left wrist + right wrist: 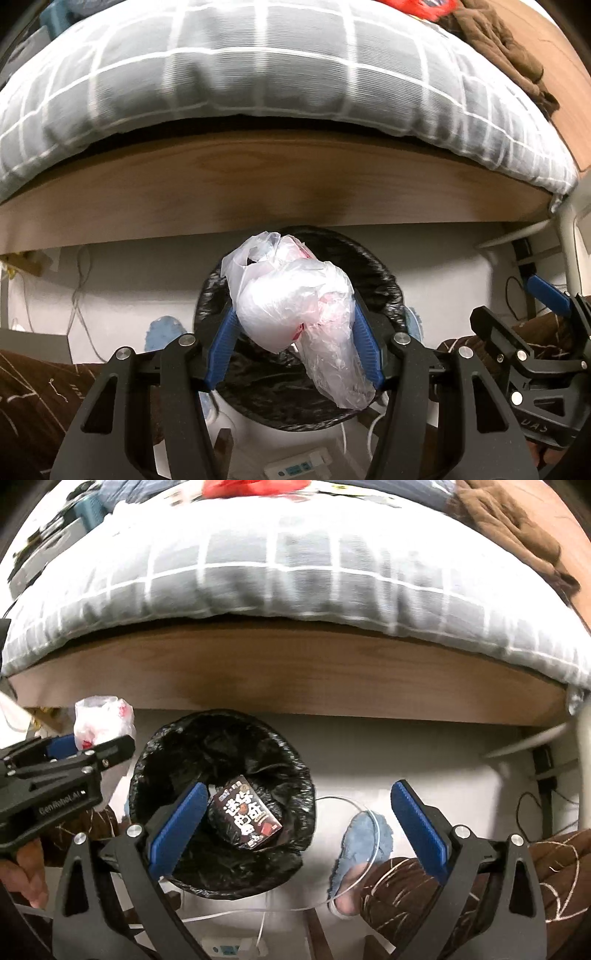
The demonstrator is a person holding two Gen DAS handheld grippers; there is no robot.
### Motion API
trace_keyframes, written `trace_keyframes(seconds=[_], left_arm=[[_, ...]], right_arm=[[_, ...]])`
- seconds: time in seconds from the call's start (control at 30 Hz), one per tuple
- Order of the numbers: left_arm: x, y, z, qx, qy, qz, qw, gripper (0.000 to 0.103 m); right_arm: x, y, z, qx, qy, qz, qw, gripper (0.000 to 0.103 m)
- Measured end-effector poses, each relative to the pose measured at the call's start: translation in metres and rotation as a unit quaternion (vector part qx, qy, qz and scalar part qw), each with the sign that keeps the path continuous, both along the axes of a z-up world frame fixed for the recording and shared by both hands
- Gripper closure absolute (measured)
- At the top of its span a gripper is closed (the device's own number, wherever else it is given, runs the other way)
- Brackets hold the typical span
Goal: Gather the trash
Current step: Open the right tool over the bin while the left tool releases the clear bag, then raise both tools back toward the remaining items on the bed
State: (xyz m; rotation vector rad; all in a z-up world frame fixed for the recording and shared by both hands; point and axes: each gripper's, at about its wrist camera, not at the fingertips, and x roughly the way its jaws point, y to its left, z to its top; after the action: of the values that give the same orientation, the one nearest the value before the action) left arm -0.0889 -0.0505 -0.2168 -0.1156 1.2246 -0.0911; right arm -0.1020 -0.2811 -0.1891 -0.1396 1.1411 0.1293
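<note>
Plastic bag (295, 314), pinched by left gripper (293, 339), hangs over bin (373, 266) at 12 o'clock for dropping; right gripper (299, 827) spread, holding nothing.

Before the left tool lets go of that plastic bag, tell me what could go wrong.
1. The crumpled plastic bag hangs loosely from the left tool; in the right wrist view it looks off to the side of the black-lined trash bin, so it might miss.
2. Light plastic could catch on a blue finger pad instead of falling.
3. A white cable lies on the floor beside the bin and could snag the open right tool.
</note>
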Motion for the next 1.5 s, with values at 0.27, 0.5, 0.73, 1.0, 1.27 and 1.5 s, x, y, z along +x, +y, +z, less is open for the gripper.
trace_keyframes(seconds=[0.27, 0.5, 0.73, 1.0, 1.27, 1.5], left_arm=[[0.004, -0.026, -0.002, 0.011, 0.002, -0.023, 0.9997, 0.047], [0.002, -0.024, -0.007, 0.037, -0.008, -0.009, 0.9992, 0.021], [-0.002, -0.013, 0.018, 0.038, -0.034, 0.012, 0.9986, 0.006], [-0.007, 0.008, 0.06, 0.045, -0.063, 0.03, 0.9965, 0.006], [-0.007, 0.028, 0.093, 0.049, -0.098, 0.047, 0.9929, 0.006], [-0.003, 0.048, 0.122, 0.05, -0.12, 0.065, 0.9894, 0.006]], right_arm=[[-0.002, -0.023, 0.005, 0.004, -0.007, -0.025, 1.0, 0.007], [-0.002, -0.018, 0.008, 0.008, -0.017, -0.015, 1.0, 0.008], [0.001, -0.006, 0.024, 0.012, -0.035, 0.007, 0.999, 0.007], [0.006, 0.008, 0.059, 0.016, -0.075, 0.025, 0.997, 0.007], [0.015, 0.02, 0.091, 0.023, -0.104, 0.042, 0.993, 0.008], [0.026, 0.032, 0.115, 0.032, -0.125, 0.053, 0.99, 0.008]])
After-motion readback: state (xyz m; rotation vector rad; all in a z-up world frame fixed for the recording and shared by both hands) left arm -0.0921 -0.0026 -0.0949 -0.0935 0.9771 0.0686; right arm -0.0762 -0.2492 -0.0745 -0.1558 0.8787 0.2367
